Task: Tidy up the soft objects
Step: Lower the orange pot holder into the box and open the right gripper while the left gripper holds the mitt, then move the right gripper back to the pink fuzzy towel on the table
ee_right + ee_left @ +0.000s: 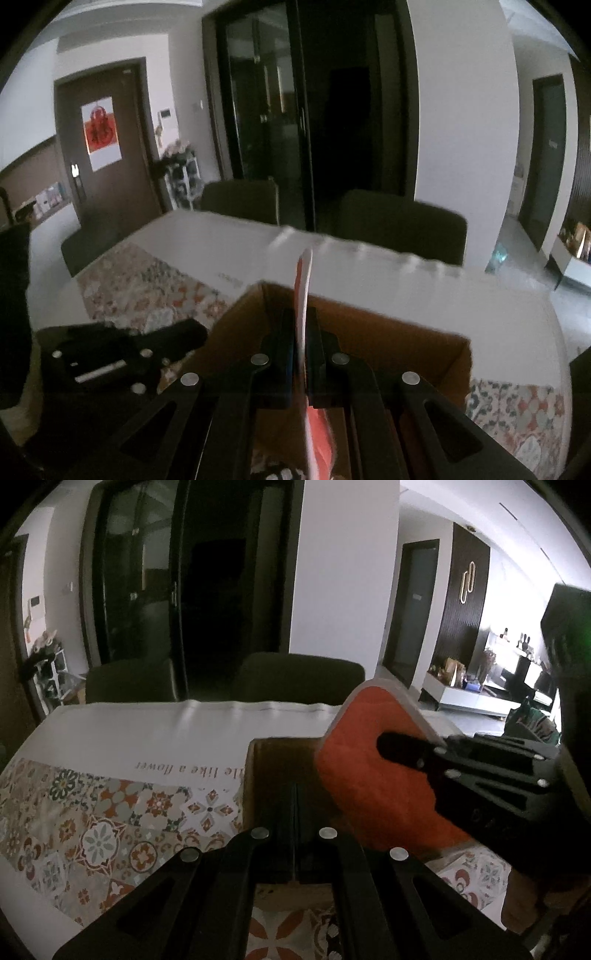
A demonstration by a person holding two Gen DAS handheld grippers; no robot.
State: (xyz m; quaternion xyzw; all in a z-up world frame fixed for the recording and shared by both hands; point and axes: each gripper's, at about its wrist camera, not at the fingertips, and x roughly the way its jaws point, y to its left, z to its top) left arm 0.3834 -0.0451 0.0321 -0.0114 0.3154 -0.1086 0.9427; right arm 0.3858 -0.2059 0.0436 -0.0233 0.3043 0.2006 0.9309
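Patterned oilcloth, tiled in rust, grey and cream with a white printed band, covers the table (110, 738) that fills the lower half of both wrist views, two dark chairs (299, 675) pushed in along its far edge. On it, at lower centre of each frame, sits an open brown cardboard box (388, 332), apparently the bin meant to receive the soft things, which would explain why both tools crowd around it. Above the box's right side in the left wrist view, the right gripper (410, 753) enters from the right edge and clamps an orange pad with a pale grey backing (369, 775), a flat sponge-like piece with rounded corners. Its hold falls near one end, likely so the free end can lead into the box. The pad is held clear of the cardboard, its broad orange face turned toward the lower left, its long axis slanting from lower right up toward frame centre; the right wrist view shows it edge-on, a thin upright sliver pointing away from the camera. Smallest in the foreground, the left gripper (294, 830) idles at the box's near wall, its jaws pressed together on nothing.
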